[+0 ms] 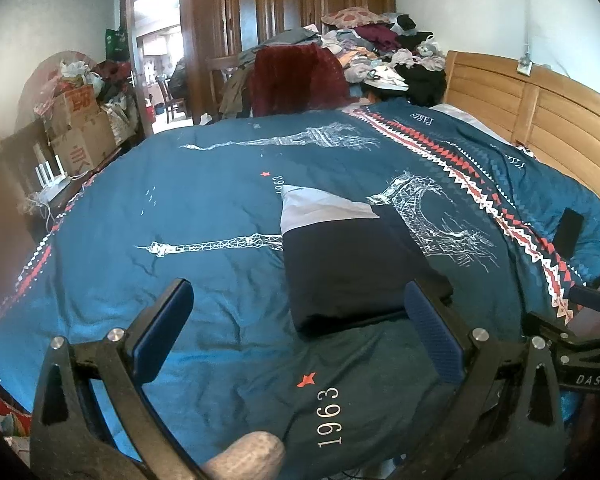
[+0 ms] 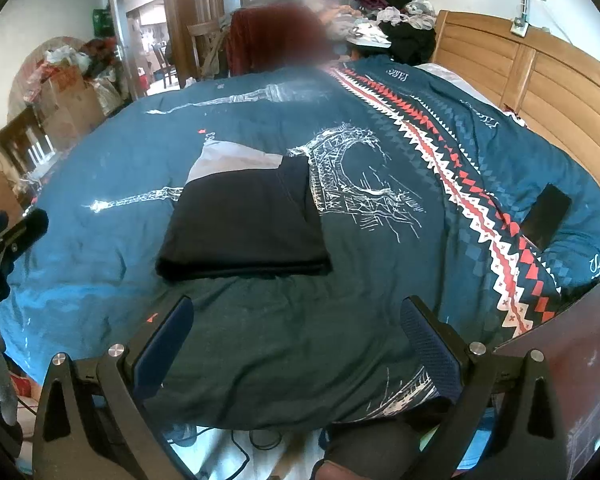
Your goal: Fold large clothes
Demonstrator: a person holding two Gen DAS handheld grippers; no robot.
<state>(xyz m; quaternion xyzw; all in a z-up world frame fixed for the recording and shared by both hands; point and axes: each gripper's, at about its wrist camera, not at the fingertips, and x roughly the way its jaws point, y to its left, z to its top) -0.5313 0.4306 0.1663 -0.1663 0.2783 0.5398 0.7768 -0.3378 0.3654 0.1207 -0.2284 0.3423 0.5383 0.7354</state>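
Lying folded into a compact rectangle, the dark garment [image 1: 352, 268] rested on the blue quilt [image 1: 204, 184] just ahead of the left gripper [image 1: 300, 332] and the right gripper [image 2: 296, 340]. Both were spread wide, holding nothing. Folding of this piece appeared essentially complete; the clothes heap [image 1: 364, 48] far ahead appeared to remain.

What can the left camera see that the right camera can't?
Only the left view shows the big "1963" print and the white router. Only the right view shows cables on the floor below the bed edge. Both share the folded dark garment on the blue quilt, the black phone, the headboard, and open jaws.
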